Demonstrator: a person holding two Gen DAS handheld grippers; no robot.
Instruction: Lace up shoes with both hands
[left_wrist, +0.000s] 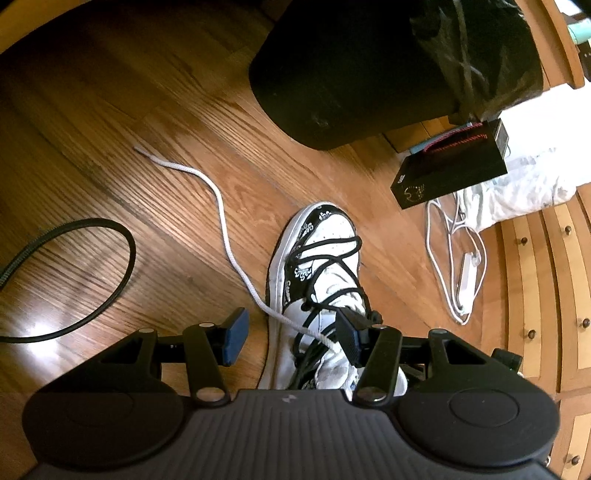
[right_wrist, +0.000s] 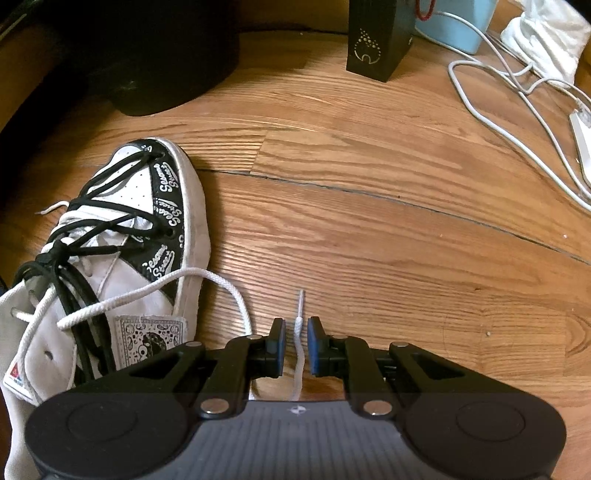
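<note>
The shoe (left_wrist: 317, 266) lies on the wood floor (left_wrist: 129, 110), its white lace (right_wrist: 298, 354) running between the right gripper's (right_wrist: 297, 345) narrow jaws, pads not touching it. The left gripper (left_wrist: 291, 341) hangs released over the shoe, straddling the lace's other end

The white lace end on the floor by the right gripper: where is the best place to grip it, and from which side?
Probably just behind the stiff tip of the white lace, coming from above. It lies flat on the wooden floor, already between the right gripper's slightly parted pads, so closing there should leave the tip free for threading.
</note>
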